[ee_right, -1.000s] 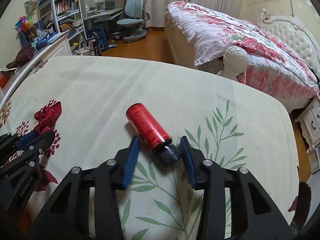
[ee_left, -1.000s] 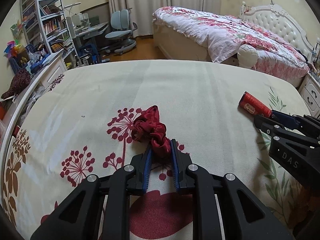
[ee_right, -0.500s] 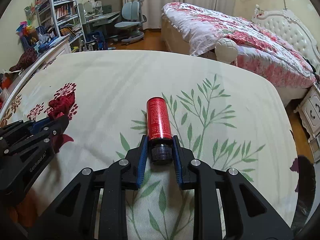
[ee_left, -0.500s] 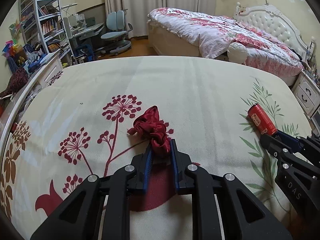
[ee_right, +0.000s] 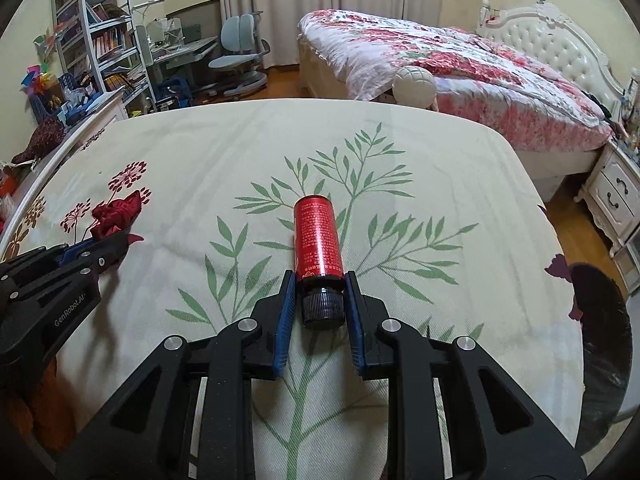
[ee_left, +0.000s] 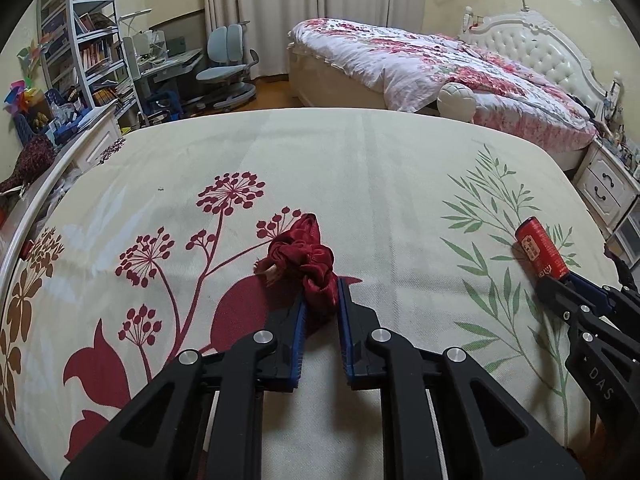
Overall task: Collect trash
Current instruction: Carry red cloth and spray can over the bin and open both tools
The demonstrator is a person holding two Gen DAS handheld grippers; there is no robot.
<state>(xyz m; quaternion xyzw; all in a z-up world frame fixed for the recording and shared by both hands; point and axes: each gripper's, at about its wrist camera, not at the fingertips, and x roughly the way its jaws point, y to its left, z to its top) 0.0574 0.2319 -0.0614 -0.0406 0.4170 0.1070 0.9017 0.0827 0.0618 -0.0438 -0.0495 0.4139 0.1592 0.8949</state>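
Observation:
A crumpled dark red fabric piece [ee_left: 298, 254] lies on the floral bedspread [ee_left: 360, 168]. My left gripper [ee_left: 322, 292] has its near end between the blue pads, and the jaws are closing on it. A red bottle with a black cap [ee_right: 318, 236] lies on the green leaf print, and my right gripper [ee_right: 320, 280] is shut on its cap end. In the left wrist view the bottle [ee_left: 540, 250] and right gripper [ee_left: 560, 280] sit at the right edge. The right wrist view shows the fabric [ee_right: 116, 214] and left gripper [ee_right: 104, 246] at the left.
Beyond the bedspread's far edge stand a second bed with a pink floral quilt [ee_left: 440, 64], a white ball [ee_left: 456, 98], a desk chair [ee_left: 226, 68] and bookshelves [ee_left: 88, 48]. A white nightstand [ee_left: 608, 188] is at the right. A white rail [ee_left: 36, 200] borders the left side.
The right gripper closed on the bottle's cap end and the bottle swung straight in line with it. Both grippers slid across the bedspread print with their items.

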